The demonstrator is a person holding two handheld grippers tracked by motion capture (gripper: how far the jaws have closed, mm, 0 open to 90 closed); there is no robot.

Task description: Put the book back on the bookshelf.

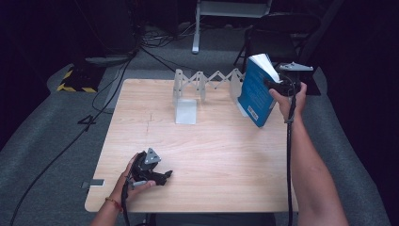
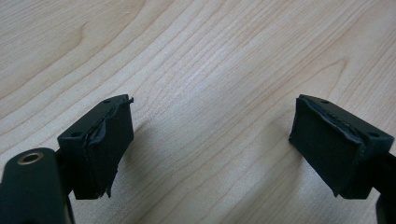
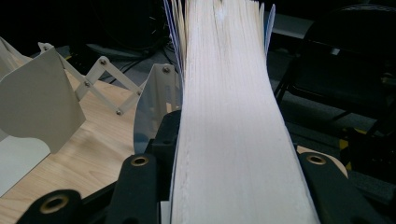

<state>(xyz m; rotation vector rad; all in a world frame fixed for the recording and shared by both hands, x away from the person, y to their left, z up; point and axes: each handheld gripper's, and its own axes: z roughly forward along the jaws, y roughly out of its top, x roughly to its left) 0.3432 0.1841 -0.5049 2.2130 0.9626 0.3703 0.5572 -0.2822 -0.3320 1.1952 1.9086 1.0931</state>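
A blue book (image 1: 254, 92) with white page edges hangs tilted over the table's (image 1: 211, 150) back right corner. My right gripper (image 1: 275, 84) is shut on it near its top, held by a hand. In the right gripper view the page edges (image 3: 233, 140) run up between the two black jaws of the right gripper (image 3: 229, 161). A white accordion book rack (image 1: 202, 82) stands at the back of the table, just left of the book, and its plates (image 3: 42, 102) stand upright. My left gripper (image 1: 162, 176) rests near the front left, open, with bare wood between its pads (image 2: 107, 144).
A dark chair (image 1: 282, 28) stands behind the table's right corner. Black cables (image 1: 117, 70) run over the grey floor at the left, past a yellow-and-black striped block (image 1: 75, 80). A white stand leg (image 1: 196, 28) rises at the back.
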